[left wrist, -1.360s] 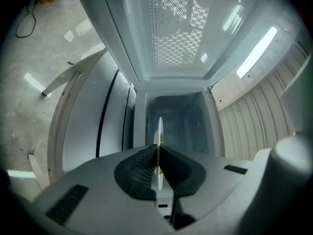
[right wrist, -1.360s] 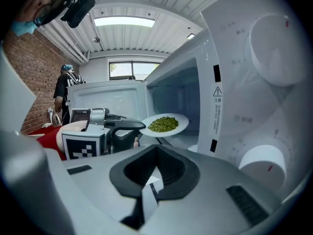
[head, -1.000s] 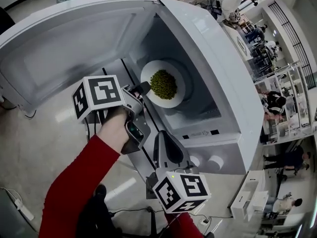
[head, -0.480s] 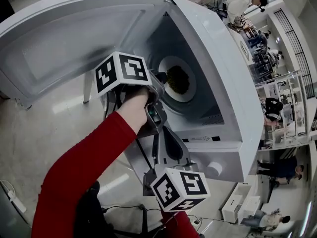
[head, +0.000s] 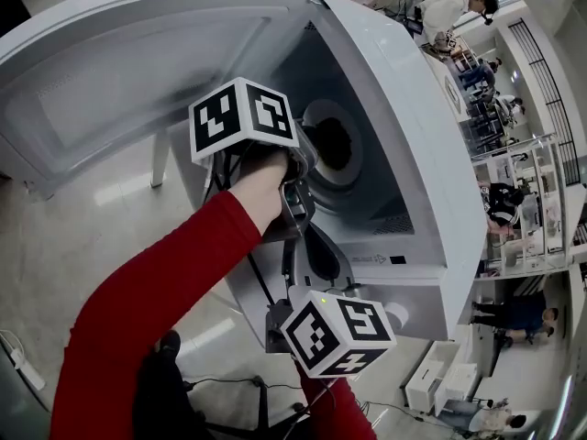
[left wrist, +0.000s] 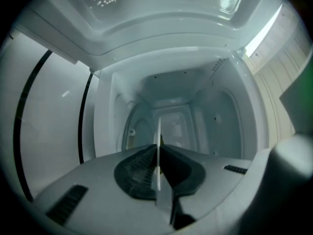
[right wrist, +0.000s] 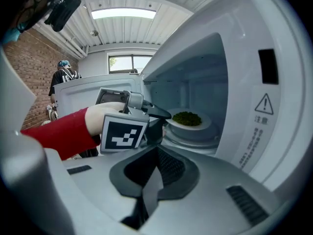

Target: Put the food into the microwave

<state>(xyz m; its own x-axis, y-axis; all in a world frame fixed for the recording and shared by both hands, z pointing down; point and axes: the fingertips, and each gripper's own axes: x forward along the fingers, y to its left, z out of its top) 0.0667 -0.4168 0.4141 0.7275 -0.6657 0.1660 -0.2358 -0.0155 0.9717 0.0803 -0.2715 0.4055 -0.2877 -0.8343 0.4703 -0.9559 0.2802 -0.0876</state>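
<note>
A person's arm in a red sleeve (head: 156,282) reaches the left gripper (right wrist: 164,115) into the open cavity of a white box-shaped microwave oven (head: 431,191). In the head view its door (head: 110,71) swings wide toward 10 o'clock, leaving a free path. The left gripper's jaws are clamped on the near rim of a round white plate (right wrist: 204,124), which shows edge-on in that gripper's own view. Pinching only the rim keeps the heap of small green food (right wrist: 187,118) level and untouched. The plate sits low over the round turntable (right wrist: 193,140), at about 1 o'clock in the head view; whether it rests on it cannot be told. The right gripper (right wrist: 154,177) hangs outside at 6 o'clock, jaws pressed together and empty, probably kept clear until the door needs closing.
</note>
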